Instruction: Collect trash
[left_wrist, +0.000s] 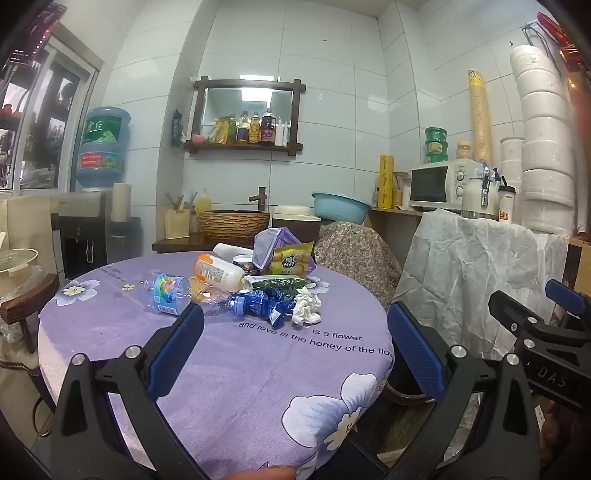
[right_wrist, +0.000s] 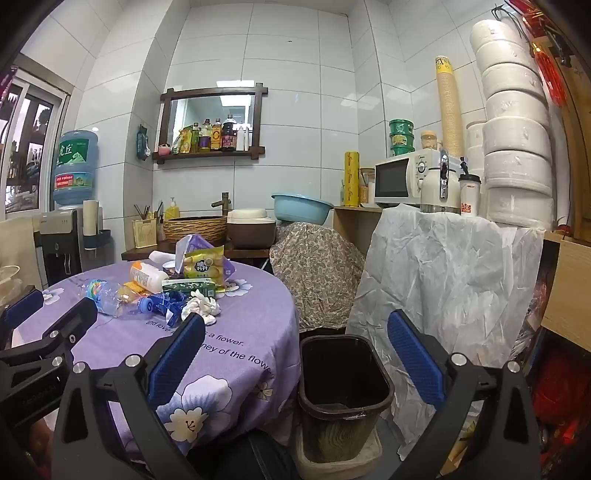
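Both hand-held grippers, left (left_wrist: 295, 347) and right (right_wrist: 295, 354), hang open and empty. The trash (left_wrist: 243, 280) is heaped toward the table's (left_wrist: 229, 376) far edge; the bin (right_wrist: 343, 391), seemingly empty, stands beside the table. The bottle (left_wrist: 166, 291) could roll off if nudged.

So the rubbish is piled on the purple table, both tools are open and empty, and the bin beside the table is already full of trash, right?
Not quite: the bin looks empty, as the right wrist view shows. The rest holds: rubbish piled on the purple table, left gripper and right gripper open and empty.
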